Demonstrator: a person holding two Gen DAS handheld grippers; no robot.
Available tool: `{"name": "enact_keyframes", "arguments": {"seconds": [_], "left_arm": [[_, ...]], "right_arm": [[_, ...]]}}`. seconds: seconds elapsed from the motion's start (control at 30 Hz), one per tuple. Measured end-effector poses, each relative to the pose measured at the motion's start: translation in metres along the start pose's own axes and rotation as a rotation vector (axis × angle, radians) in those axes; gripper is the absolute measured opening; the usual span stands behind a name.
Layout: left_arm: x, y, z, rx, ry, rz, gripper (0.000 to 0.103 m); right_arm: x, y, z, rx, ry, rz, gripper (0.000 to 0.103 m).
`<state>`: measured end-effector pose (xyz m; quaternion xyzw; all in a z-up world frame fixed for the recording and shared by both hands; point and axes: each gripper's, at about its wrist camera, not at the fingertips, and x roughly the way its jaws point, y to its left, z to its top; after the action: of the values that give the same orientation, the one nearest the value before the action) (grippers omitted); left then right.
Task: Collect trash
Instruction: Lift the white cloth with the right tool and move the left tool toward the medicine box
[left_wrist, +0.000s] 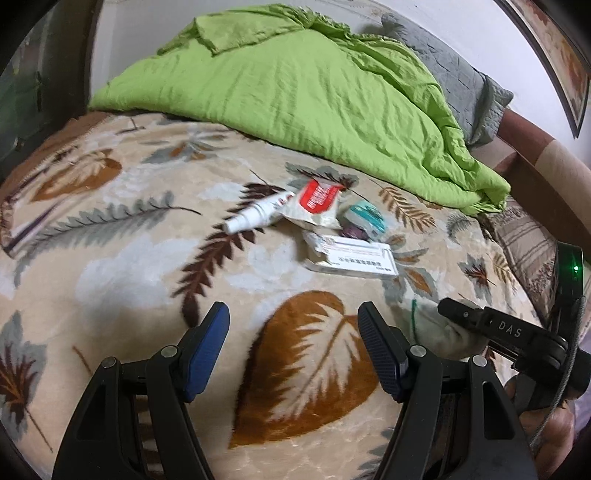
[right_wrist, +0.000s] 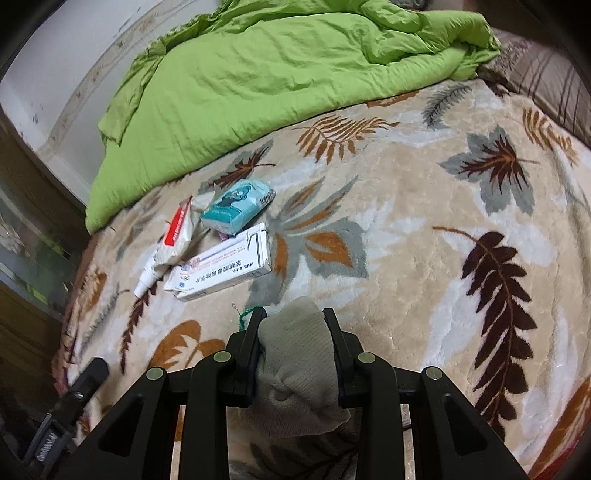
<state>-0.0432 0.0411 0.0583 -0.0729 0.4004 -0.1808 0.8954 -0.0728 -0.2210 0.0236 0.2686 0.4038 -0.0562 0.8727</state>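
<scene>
Presently, the trash sits as one small cluster on the leaf-patterned blanket (right_wrist: 424, 229), forward of both grippers. The cluster comprises a white carton (right_wrist: 221, 267), a teal packet (right_wrist: 236, 206), a red-and-white wrapper (right_wrist: 177, 236) and a small white bottle (left_wrist: 255, 216).

The right gripper (right_wrist: 295, 325) is clenched on a grey knitted cloth (right_wrist: 295, 354), apparently a glove with a green thread at its edge. It is therefore occupied. The left gripper (left_wrist: 293, 321) stands released, jaws wide apart, nothing between them, hovering over bare blanket.

In the left wrist view the cluster lies ahead and slightly right of the gripper's centre line. In the right wrist view it lies ahead and to the left. The carton is the nearest item to both. Its long axis runs crosswise to the left gripper's line of approach.

Judgement: the free left gripper is the one fit to take the next piece, most likely the carton, closing across its short width.
</scene>
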Motion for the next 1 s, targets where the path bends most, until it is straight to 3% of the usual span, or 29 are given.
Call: {"name": "enact_keyframes", "arguments": {"seconds": [0.4,0.5,0.6,0.73,0.77,0.83,0.87,0.93,1.0], "left_arm": [[0.031,-0.001,0.009,-0.088,0.091,-0.078,0.071],[0.041,-0.004,0.021,-0.090,0.084,-0.065,0.071],[0.060,0.003,0.039,-0.108,0.093,-0.052,0.071],[0.108,0.009,0.063,-0.101,0.188,-0.076,0.070],[0.116,0.008,0.065,-0.095,0.205,-0.074,0.066],[0.131,0.006,0.065,-0.087,0.239,-0.072,0.042],[0.131,0.002,0.063,-0.070,0.233,-0.055,0.040],[0.128,-0.005,0.059,-0.054,0.239,-0.083,0.018],[0.120,-0.016,0.049,-0.036,0.267,-0.123,0.017]], "right_arm": [[-0.048,-0.015,0.002,-0.057,-0.088,0.070,0.032],[-0.055,-0.027,0.005,-0.036,-0.094,0.105,0.032],[-0.059,-0.033,0.006,-0.032,-0.100,0.138,0.032],[-0.063,-0.039,0.006,-0.023,-0.103,0.180,0.032],[-0.064,-0.041,0.006,-0.022,-0.105,0.187,0.032],[-0.065,-0.043,0.007,-0.017,-0.107,0.203,0.032],[-0.067,-0.045,0.007,-0.018,-0.111,0.207,0.032],[-0.070,-0.049,0.007,-0.019,-0.123,0.209,0.032],[-0.072,-0.054,0.007,-0.011,-0.124,0.214,0.032]]}}
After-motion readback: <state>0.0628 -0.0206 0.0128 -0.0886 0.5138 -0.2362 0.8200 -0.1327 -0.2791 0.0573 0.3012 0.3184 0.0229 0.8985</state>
